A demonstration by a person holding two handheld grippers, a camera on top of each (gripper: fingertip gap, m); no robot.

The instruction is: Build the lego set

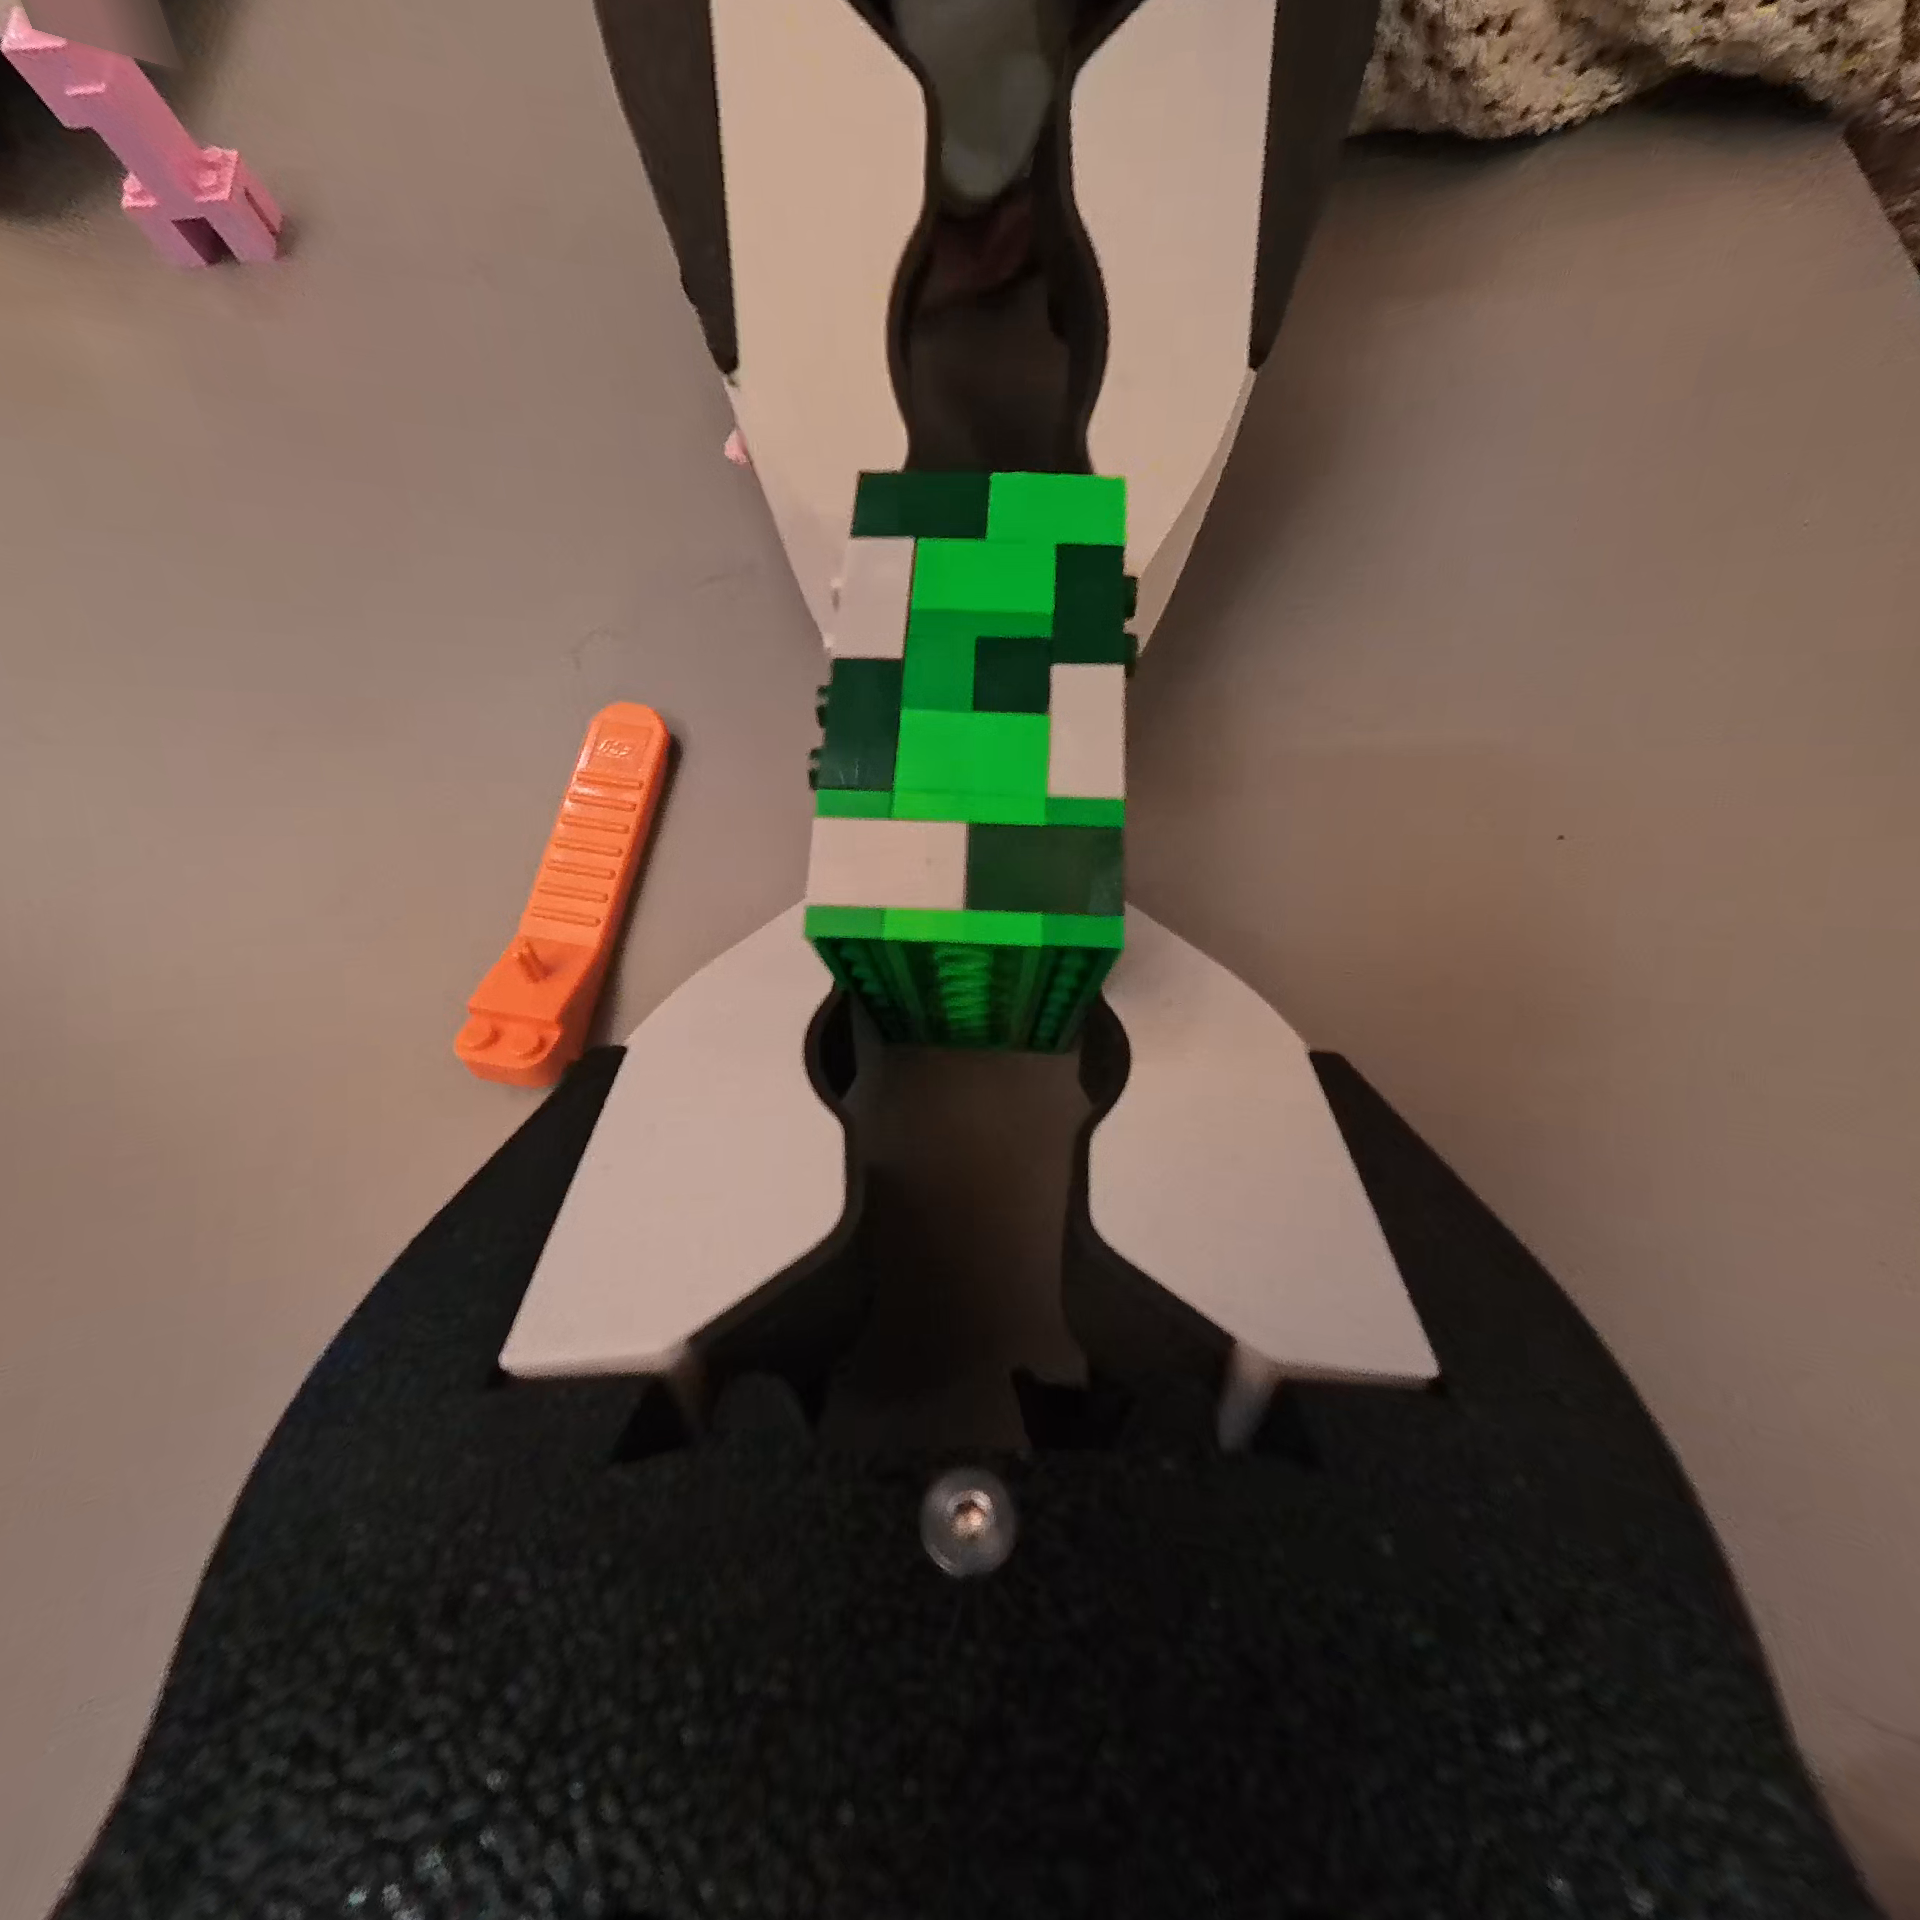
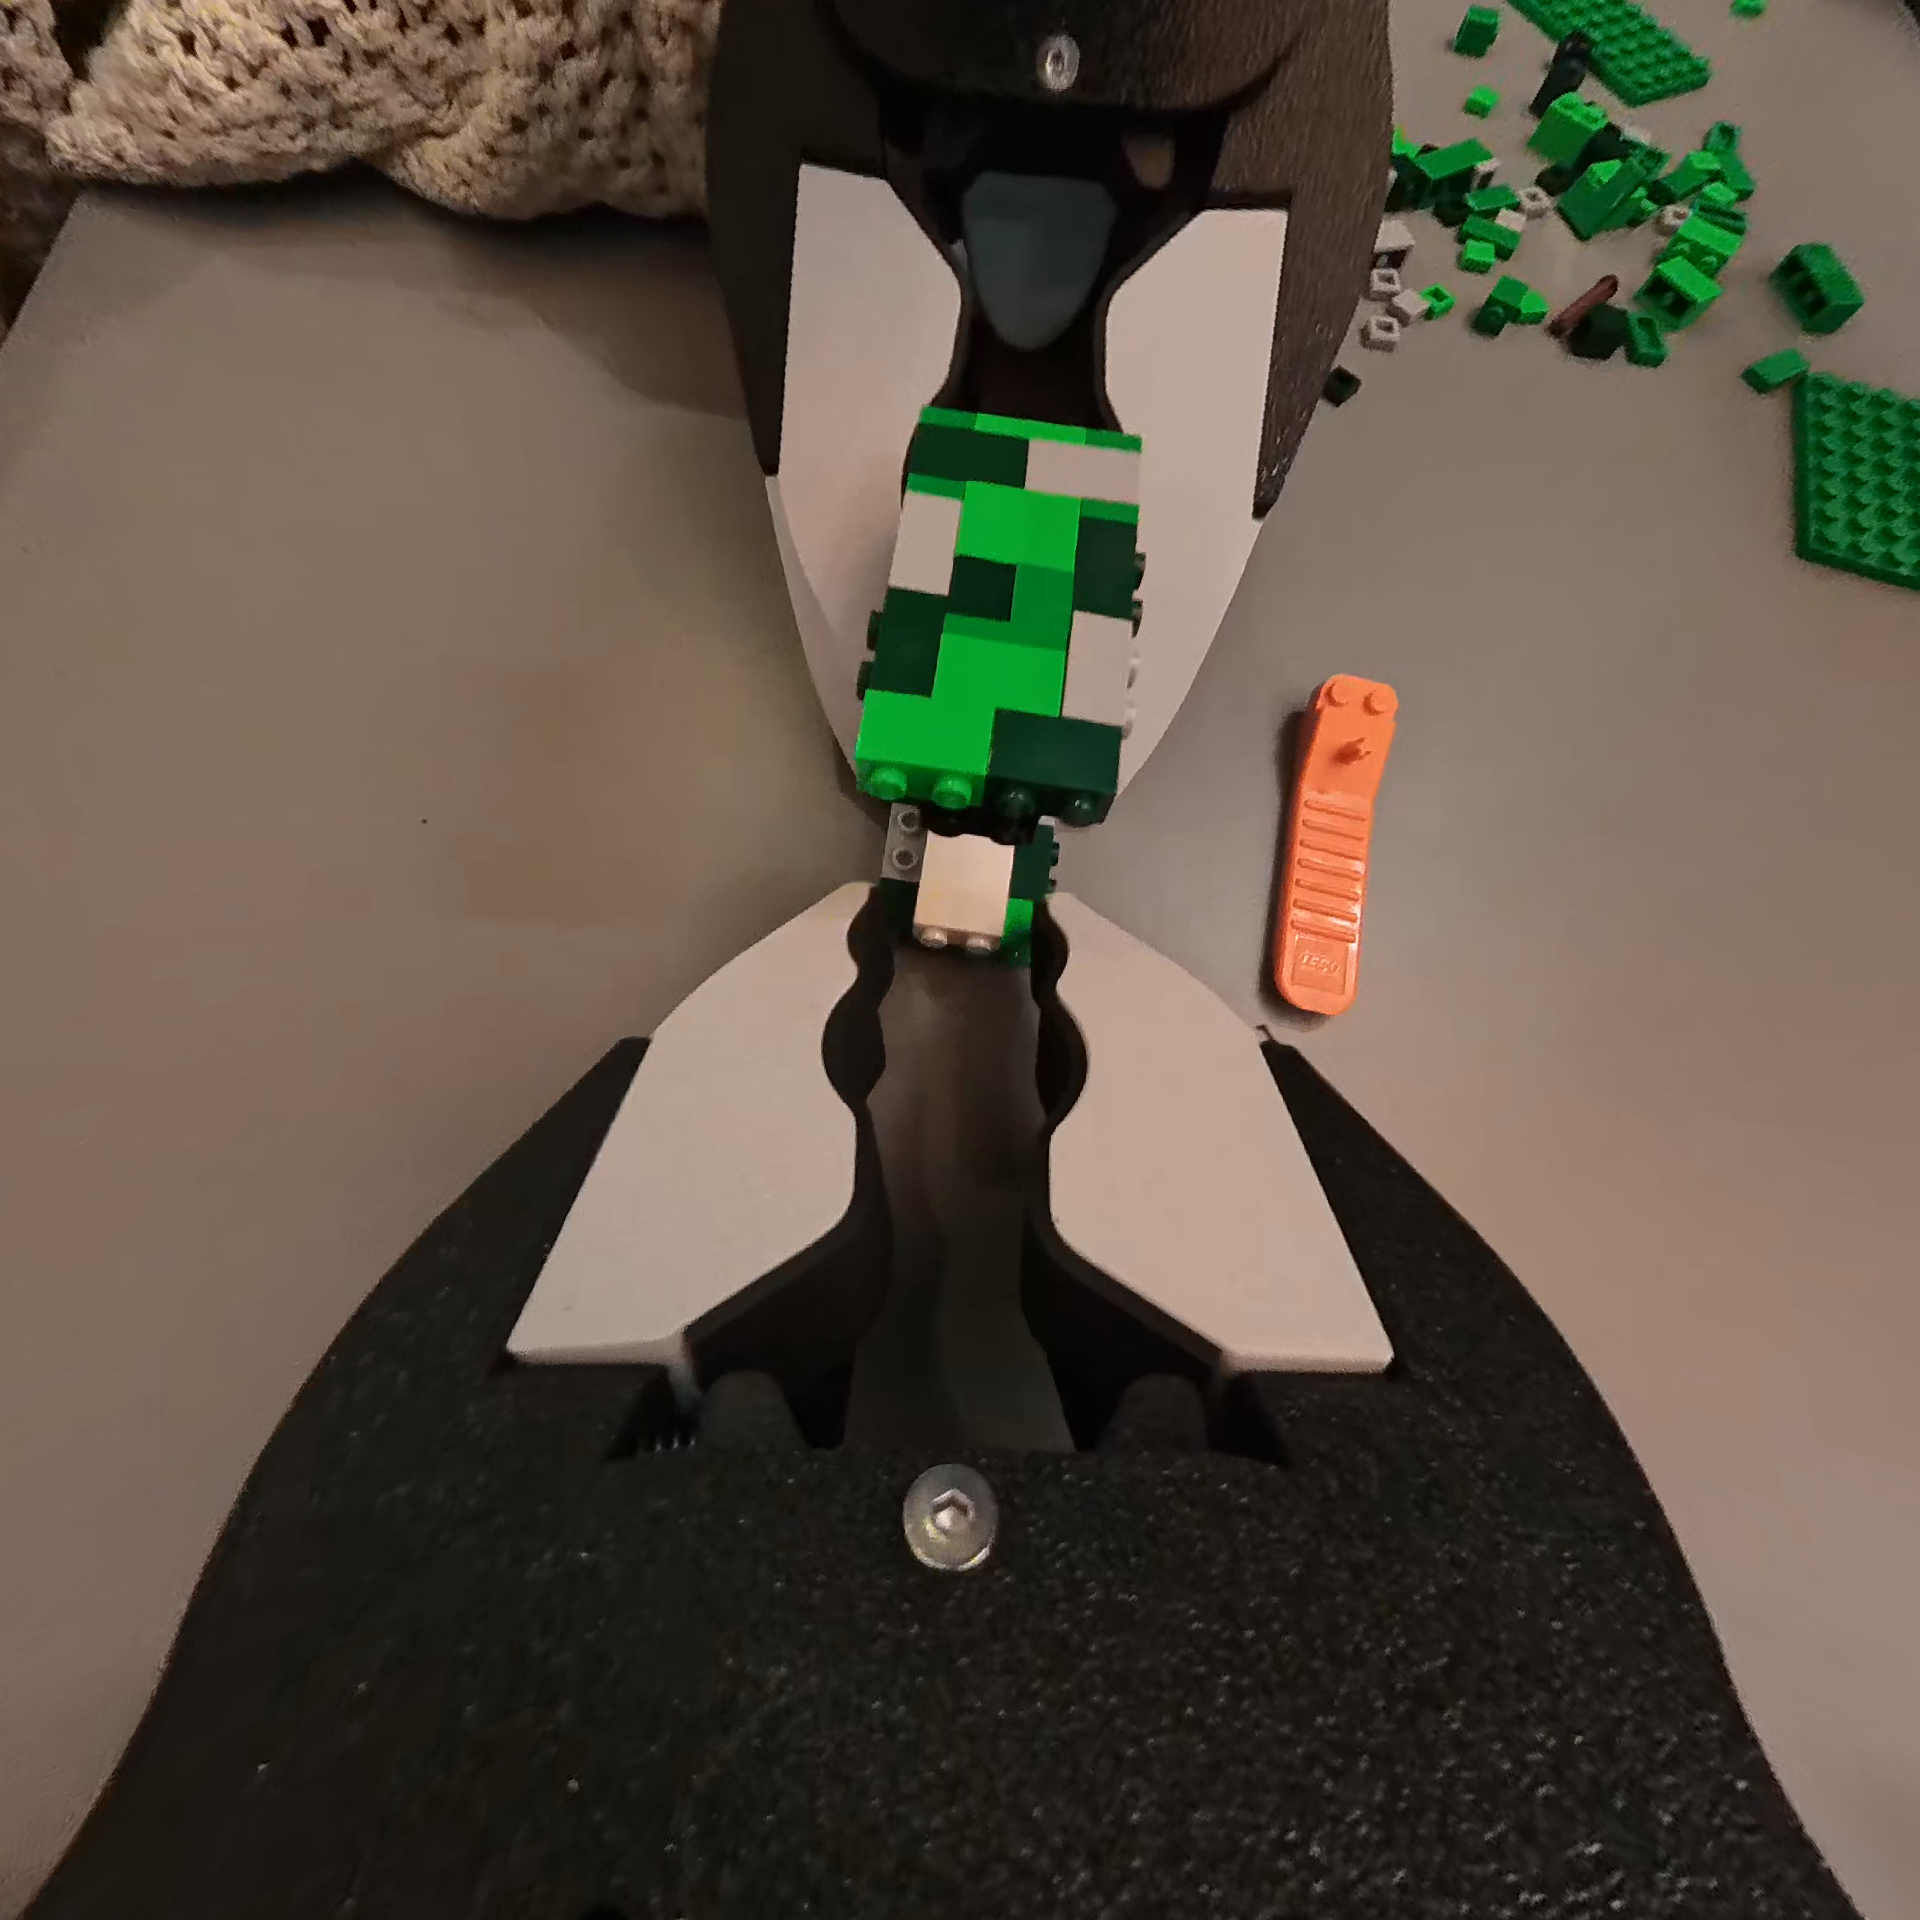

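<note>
Now, table (image 1: 312,623): a grey top under everything, with a crocheted cloth (image 2: 312,104) along its far edge in the right wrist view.
Left gripper (image 1: 966,935): its fingers are pressed against the two sides of the green block. It works as the vice here and should keep firm and level.
Right gripper (image 2: 966,914): it faces the left one head-on, and its tips pinch a small brick cluster.
Green block (image 1: 966,707): a long stack of light green, dark green and grey bricks, held off the table between the two grippers. Its studded end points at the right gripper, and its hollow underside faces the left wrist camera.
Loose bricks (image 2: 1621,197): a green heap far right, well apart, next to a flat green plate (image 2: 1860,478).
Brick separator (image 2: 1335,842): orange, lying flat on the table to the right of the block, not needed unless a piece goes on wrong.
Pink piece (image 1: 166,156): far left, out of the way.
Small brick cluster (image 2: 961,894): white-grey and green, meeting the block's studded end, though I cannot tell whether it is seated.
Step, as I judge it: join the cluster to the block.
Doing it well: line up the studs squarely, push straight along the block's length and avoid twisting. A skewed push would probably pop the cluster from the tips or crack a layer off the stack.
</note>
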